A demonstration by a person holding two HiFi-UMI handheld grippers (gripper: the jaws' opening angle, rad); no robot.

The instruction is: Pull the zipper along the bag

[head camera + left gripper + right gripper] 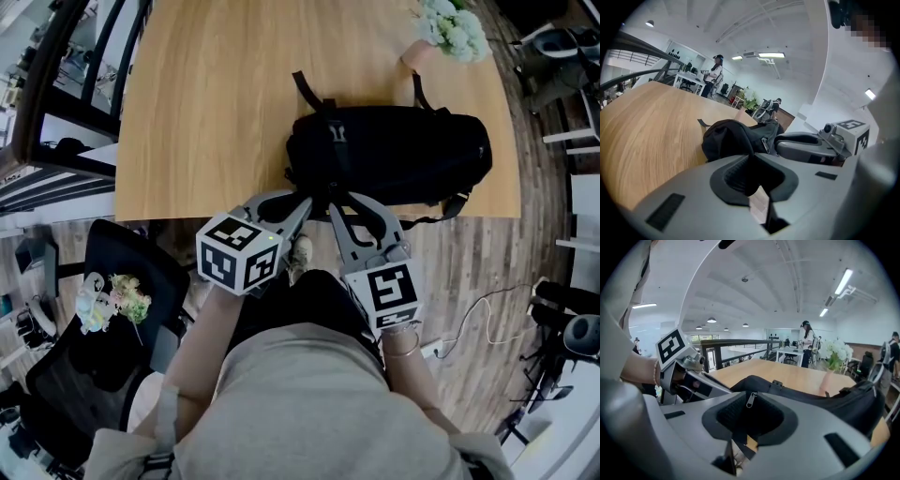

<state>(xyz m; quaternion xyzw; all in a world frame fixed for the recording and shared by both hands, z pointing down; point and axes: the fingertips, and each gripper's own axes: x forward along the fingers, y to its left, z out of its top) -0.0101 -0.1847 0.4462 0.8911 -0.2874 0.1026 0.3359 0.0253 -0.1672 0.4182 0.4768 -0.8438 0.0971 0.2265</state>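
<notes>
Clamping atop wooden table point(216, 112): left claw point(307, 202) on bag point(394, 155), right claw point(332, 208) on zipper pull point(750, 400).

Matt black cloth bag point(389, 155) with metal zipper pull point(750, 400) on smooth pale wood table point(216, 103).

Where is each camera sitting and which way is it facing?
Head view: on the head, looking steeply down at table and bag; forearms, left tool, right tool show.
Left gripper view: on left tool, facing bag; right tool shows.
Right gripper view: on right tool, facing zipper pull; left tool shows.
All share the bag.
</notes>
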